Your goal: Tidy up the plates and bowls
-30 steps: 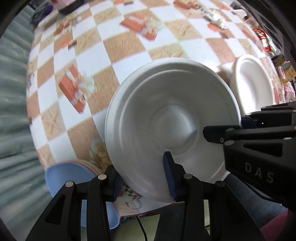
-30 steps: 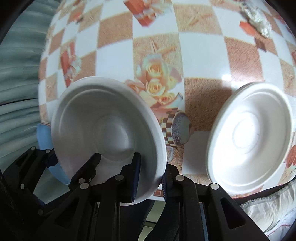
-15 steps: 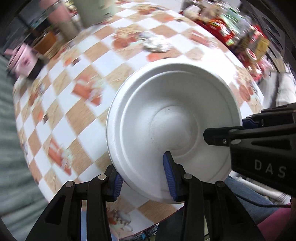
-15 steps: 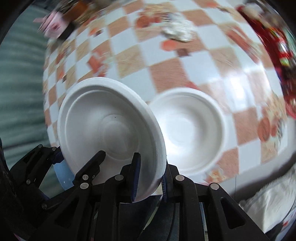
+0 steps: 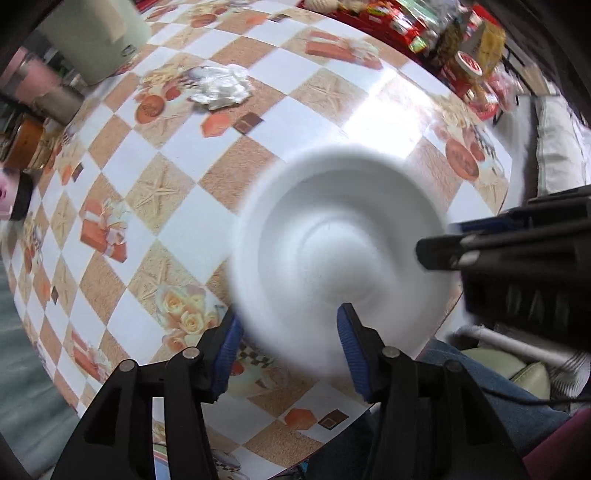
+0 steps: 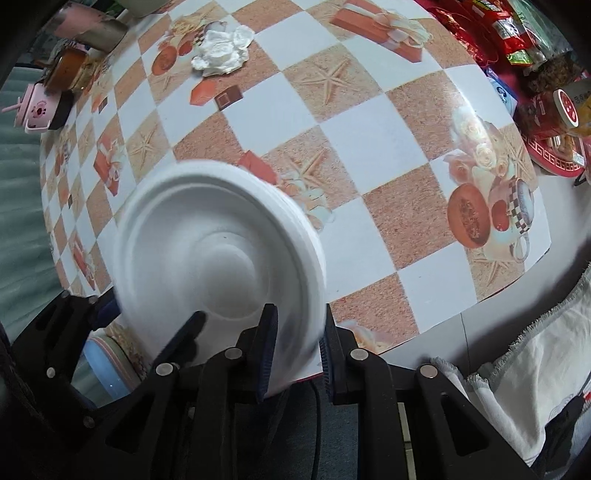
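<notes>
A white foam plate (image 5: 343,251) is blurred with motion and sits over the near table edge; it also shows in the right wrist view (image 6: 221,254). My left gripper (image 5: 288,343) has its blue-padded jaws spread around the plate's near rim. My right gripper (image 6: 295,350) has its jaws on either side of the plate's right rim, with a gap at the right pad. A thin second plate edge (image 6: 299,210) peeks from under it. A blue bowl (image 6: 107,365) sits low left, mostly hidden.
The checkered tablecloth (image 6: 354,140) covers the table. A crumpled white tissue (image 5: 221,86) lies at the far side. Jars and a pale container (image 5: 92,33) stand far left. Red snack packets (image 6: 517,40) crowd the far right. White cloth (image 6: 524,365) lies beyond the table's near right edge.
Both grippers swung right along the table with the plate. The second white plate is no longer seen apart; it lies beneath the held one. Both grippers' jaws look wider.
</notes>
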`<action>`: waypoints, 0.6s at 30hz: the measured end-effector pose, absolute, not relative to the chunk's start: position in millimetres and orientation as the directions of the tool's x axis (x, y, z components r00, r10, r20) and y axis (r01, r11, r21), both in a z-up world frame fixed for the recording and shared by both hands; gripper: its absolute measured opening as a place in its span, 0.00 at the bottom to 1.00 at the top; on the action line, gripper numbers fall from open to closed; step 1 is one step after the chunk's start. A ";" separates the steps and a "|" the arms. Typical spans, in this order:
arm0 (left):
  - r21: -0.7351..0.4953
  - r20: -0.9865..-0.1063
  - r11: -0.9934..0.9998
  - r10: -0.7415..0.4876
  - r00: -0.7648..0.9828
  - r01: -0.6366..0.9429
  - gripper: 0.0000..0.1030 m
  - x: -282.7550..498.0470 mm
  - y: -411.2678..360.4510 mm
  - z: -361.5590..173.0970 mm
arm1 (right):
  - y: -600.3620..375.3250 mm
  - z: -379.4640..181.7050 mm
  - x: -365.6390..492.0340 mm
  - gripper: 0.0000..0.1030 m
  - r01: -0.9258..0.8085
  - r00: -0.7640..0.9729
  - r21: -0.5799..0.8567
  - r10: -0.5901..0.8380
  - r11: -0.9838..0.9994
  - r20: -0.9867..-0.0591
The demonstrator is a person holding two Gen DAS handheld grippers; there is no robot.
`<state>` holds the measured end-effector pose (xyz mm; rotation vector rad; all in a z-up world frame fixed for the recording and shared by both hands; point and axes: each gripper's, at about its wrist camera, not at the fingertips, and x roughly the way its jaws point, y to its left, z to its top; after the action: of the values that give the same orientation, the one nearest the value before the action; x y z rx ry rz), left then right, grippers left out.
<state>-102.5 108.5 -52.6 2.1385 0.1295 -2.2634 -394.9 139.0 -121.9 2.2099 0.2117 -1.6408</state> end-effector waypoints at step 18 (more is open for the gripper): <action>-0.061 -0.992 -0.918 0.101 0.082 0.393 0.75 -22.5 18.4 -57.0 | 127.5 -111.0 -388.7 1.00 0.400 0.290 0.198 -0.081 -0.895 -0.954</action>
<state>-22.5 18.4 -57.0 2.1350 0.4982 -1.9265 -388.7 127.5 -111.0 2.1649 0.2859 -1.6368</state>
